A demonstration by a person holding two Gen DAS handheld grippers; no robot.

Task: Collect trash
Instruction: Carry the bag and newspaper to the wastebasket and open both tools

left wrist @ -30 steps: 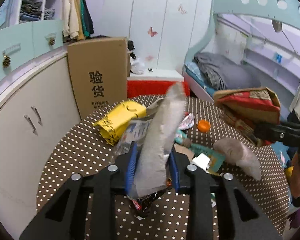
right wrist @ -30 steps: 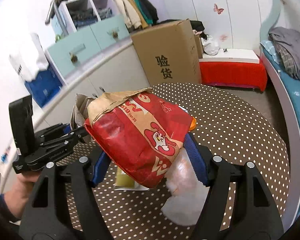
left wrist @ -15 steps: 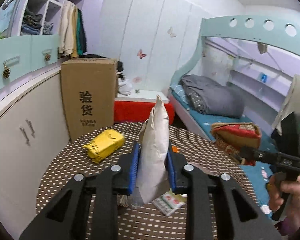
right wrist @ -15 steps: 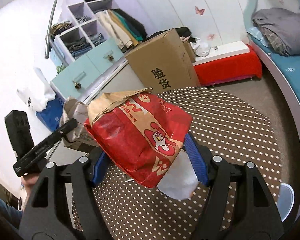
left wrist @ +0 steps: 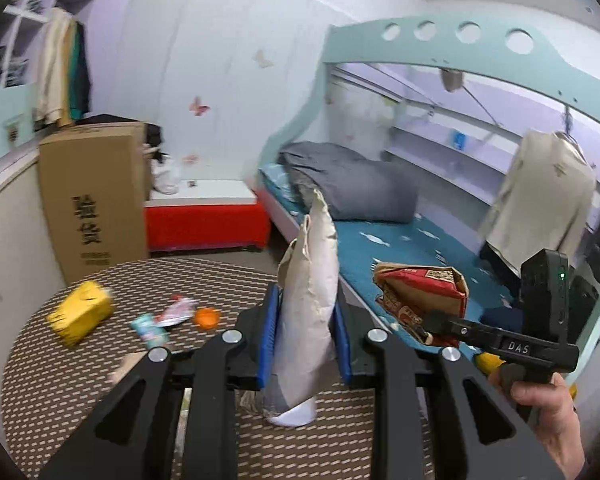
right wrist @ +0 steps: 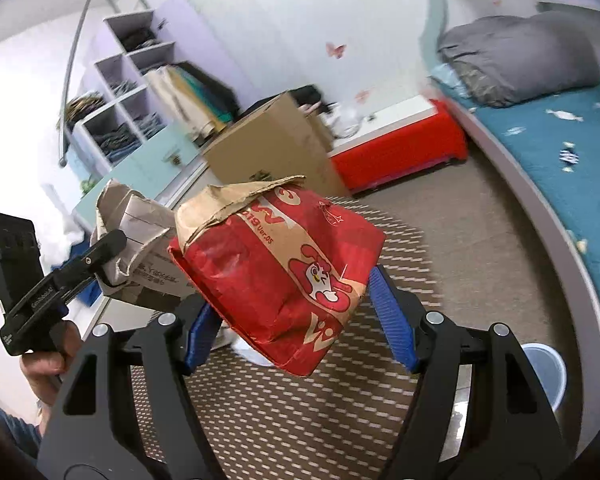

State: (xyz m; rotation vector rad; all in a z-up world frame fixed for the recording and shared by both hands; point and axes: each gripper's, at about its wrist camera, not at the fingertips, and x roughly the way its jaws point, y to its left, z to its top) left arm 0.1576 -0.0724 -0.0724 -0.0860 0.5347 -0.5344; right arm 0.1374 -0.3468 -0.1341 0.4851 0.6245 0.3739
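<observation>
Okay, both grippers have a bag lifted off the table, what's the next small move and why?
Probably swing the right gripper toward the pale blue bin on the floor beside the table: it is shut on the red paper bag, the left gripper holds the grey paper bag, and that bin looks nearest.

Round dotted table (left wrist: 60,392) in foreground. Cardboard box (left wrist: 94,200) beside white cabinet (left wrist: 4,232). Red bench (left wrist: 208,222) against wall, bunk bed (left wrist: 420,240) with grey duvet (left wrist: 352,186) alongside. Open shelving (right wrist: 120,112) with folded clothes above.
</observation>
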